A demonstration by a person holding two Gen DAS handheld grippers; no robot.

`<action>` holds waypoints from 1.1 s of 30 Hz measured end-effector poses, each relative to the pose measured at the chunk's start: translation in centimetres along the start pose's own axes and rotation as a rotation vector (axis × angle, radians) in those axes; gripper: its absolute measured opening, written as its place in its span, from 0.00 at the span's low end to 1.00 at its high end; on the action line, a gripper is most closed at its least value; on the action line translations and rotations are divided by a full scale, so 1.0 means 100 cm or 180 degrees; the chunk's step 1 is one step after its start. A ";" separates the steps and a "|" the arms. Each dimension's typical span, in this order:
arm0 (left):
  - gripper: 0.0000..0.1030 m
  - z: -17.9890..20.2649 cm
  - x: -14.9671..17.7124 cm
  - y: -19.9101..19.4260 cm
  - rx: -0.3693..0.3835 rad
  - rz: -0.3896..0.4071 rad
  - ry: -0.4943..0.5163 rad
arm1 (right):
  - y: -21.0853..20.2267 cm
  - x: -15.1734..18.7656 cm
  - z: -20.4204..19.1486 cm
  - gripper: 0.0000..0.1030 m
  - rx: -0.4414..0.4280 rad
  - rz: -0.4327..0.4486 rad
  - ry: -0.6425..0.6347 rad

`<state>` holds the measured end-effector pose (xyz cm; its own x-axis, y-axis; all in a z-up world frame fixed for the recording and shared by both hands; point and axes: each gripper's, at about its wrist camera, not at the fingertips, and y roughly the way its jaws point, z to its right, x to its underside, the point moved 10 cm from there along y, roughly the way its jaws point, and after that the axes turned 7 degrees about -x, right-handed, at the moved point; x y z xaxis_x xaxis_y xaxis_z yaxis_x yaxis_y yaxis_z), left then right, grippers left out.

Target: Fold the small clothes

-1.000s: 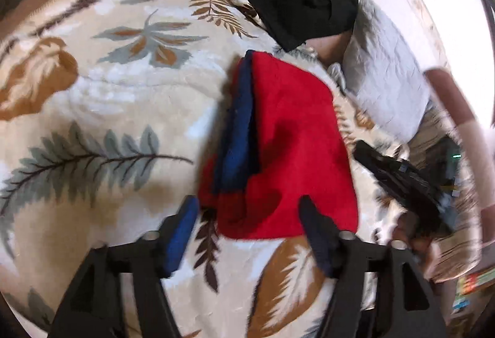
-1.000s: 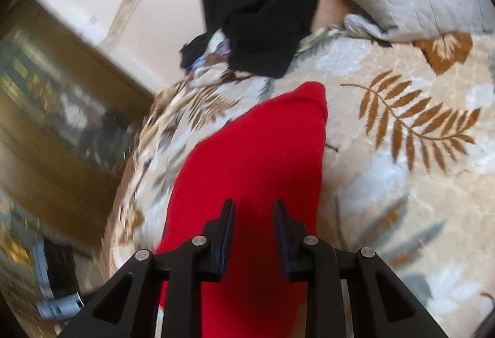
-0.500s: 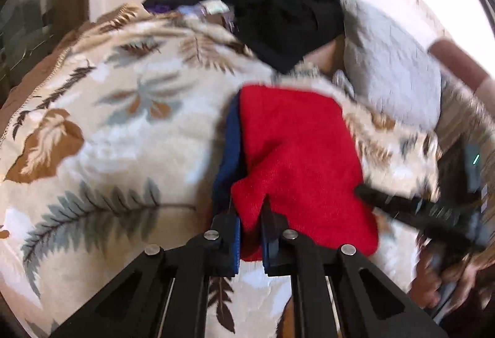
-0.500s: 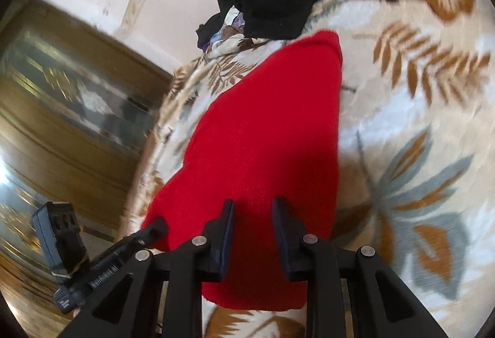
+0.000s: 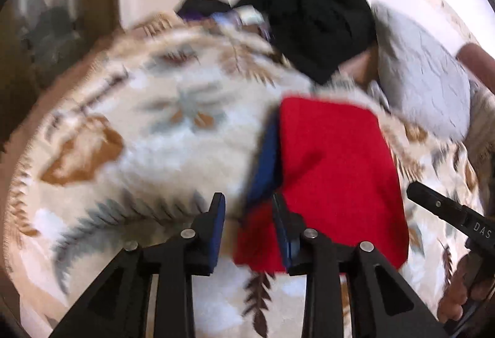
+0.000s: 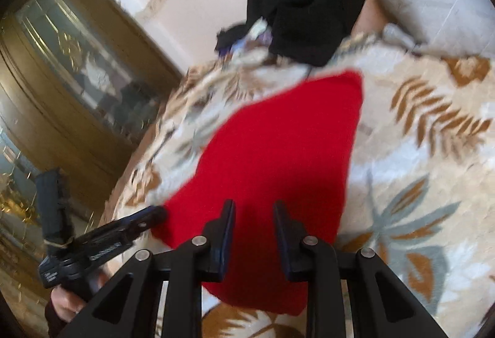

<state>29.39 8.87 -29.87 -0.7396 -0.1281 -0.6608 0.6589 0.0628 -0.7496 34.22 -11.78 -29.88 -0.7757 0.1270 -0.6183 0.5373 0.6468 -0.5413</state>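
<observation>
A folded red garment [image 5: 337, 171] with a blue layer [image 5: 266, 164] along its left edge lies flat on the leaf-print blanket [image 5: 139, 137]. My left gripper [image 5: 249, 223] is at its near left corner with its jaws opening. The corner lies between the blue pads, which do not press on it. The right wrist view has my right gripper [image 6: 254, 226] over the near end of the red garment [image 6: 278, 152], its jaws a narrow gap apart and nothing pinched. The left gripper [image 6: 154, 212] reaches in at that garment's left corner.
A heap of black clothes [image 5: 315, 22] and a grey pillow [image 5: 423, 84] lie at the far end of the blanket. A wooden cabinet [image 6: 62, 75] with glass doors stands beyond the bed's left edge. A person's hand [image 6: 68, 304] holds the left gripper's handle.
The left gripper closed on the garment's near corner half a second ago and has now opened off it, tilting upward. The right gripper slid along the red garment with its gap unchanged.
</observation>
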 end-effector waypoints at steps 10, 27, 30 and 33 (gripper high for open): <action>0.39 0.047 0.029 0.041 -0.0271 -0.0241 0.0776 | 0.015 0.003 0.025 0.29 0.0123 -0.0158 0.0149; 0.45 0.051 0.029 0.039 -0.0446 -0.0091 0.0976 | 0.038 0.002 0.040 0.36 0.0337 -0.0228 0.0062; 0.47 0.050 0.029 0.040 -0.0485 -0.0086 0.0958 | 0.037 0.003 0.038 0.36 0.0371 -0.0223 0.0022; 0.48 0.049 0.029 0.039 -0.0508 -0.0089 0.0942 | 0.036 0.004 0.037 0.36 0.0389 -0.0230 0.0002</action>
<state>30.51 3.85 -34.47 -0.7804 0.1596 -0.6046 0.6252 0.2204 -0.7487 37.07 -12.25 -34.18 -0.8139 0.0838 -0.5750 0.5165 0.5577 -0.6498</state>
